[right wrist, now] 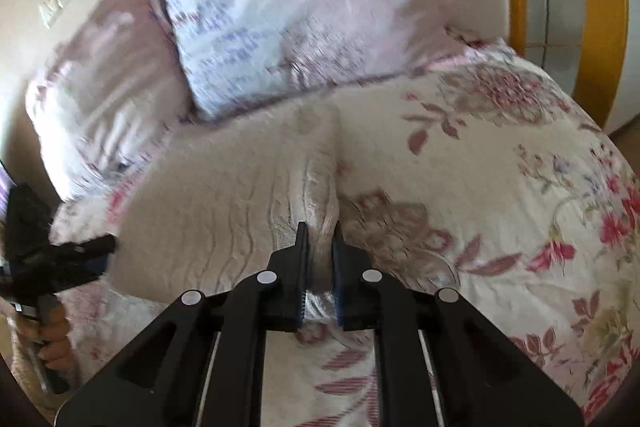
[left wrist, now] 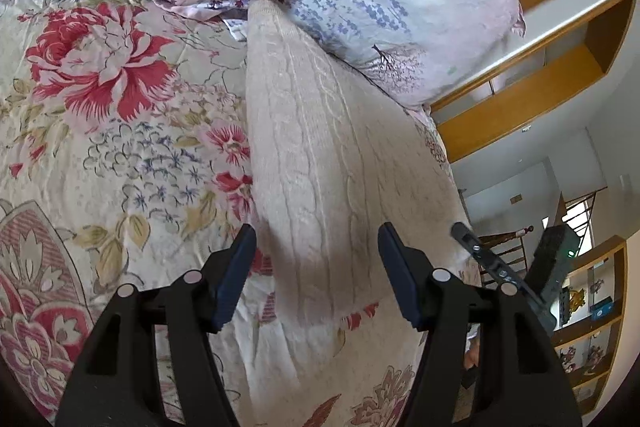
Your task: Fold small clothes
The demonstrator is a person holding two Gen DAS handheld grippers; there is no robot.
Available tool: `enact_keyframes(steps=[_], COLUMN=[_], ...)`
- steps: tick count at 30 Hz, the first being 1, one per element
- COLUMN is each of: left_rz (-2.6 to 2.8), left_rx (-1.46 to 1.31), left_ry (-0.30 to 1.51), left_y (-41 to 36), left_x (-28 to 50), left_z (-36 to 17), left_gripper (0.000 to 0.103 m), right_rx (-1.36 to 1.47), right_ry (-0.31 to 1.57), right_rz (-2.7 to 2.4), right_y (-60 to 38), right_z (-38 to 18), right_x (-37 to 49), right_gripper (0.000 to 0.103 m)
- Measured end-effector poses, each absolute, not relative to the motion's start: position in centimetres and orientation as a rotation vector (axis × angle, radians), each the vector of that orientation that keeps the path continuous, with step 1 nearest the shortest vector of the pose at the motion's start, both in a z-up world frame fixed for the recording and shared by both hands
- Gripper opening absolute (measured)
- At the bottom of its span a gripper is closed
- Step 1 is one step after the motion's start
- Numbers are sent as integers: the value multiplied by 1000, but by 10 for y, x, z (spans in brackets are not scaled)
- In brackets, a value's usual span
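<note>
Holding a pinch of the cream sweater (right wrist: 224, 211) on the flowery bed (right wrist: 500, 195), the right gripper (right wrist: 319, 239) should lift slowly; the left gripper (left wrist: 316, 247) waits wide, over its near end

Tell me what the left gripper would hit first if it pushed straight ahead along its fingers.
Most likely the cream knit garment: the open left gripper points down at it, with nothing visible between. How far off it lies is hard to judge in this view.
</note>
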State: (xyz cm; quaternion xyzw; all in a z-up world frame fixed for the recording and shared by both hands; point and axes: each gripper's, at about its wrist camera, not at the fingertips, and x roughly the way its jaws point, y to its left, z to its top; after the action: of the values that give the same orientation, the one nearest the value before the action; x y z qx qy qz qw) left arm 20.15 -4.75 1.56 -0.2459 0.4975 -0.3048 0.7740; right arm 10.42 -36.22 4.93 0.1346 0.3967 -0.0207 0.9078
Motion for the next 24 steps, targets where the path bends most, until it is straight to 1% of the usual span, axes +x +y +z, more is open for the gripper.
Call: enact_keyframes(steps=[3,5,7,8,9,10,11,12,13,15,18,21,22,24], left_rz=[-655,-639,-640,-649,-657,-653,-647,-645,-639,-626,-621,-617,-617,-613], left_rx=[-505,-493,-498,-511,-520,-521,-519,-518,-518,-513,-510,-497,-488,-471], left_ry=[1083,1089,1095,1100,1103,1102,1101,1103,1107,1110,1107,1105,1103,1101], left_y=[-50,-51,-52,-52,-52,-51,-51,-50,-50,-49,-48,-49,-49,-52], left_x=[194,190,188,187,187,186,185,185,184,183,182,182,182,182], left_z=[13,10,6,4,3,2,1,0,-1,-2,-4,-4,-4,-4], left_gripper=[62,59,42,39,32,32,32,32,37,42,44,43,41,40], right_rx=[264,263,256,268,292,306,306,296,286,263,225,181,166,162], right_ry=[858,864,864,859,846,821,788,734,707,677,716,862,872,856], right_rz=[-91,-103,-98,-95,-86,-91,-99,-88,-68,-5,44,9,-5,-6], right_y=[-363,-365,-364,-364,-365,-366,-366,-364,-361,-352,-342,-337,-336,-336], right_z=[35,30,33,36,42,48,55,64,70,77,72,41,36,34], right_x=[108,104,104,103,100,96,93,86,82,78,85,101,102,100], right_gripper=[10,11,12,14,17,23,25,25,25,25,33,33,33,33])
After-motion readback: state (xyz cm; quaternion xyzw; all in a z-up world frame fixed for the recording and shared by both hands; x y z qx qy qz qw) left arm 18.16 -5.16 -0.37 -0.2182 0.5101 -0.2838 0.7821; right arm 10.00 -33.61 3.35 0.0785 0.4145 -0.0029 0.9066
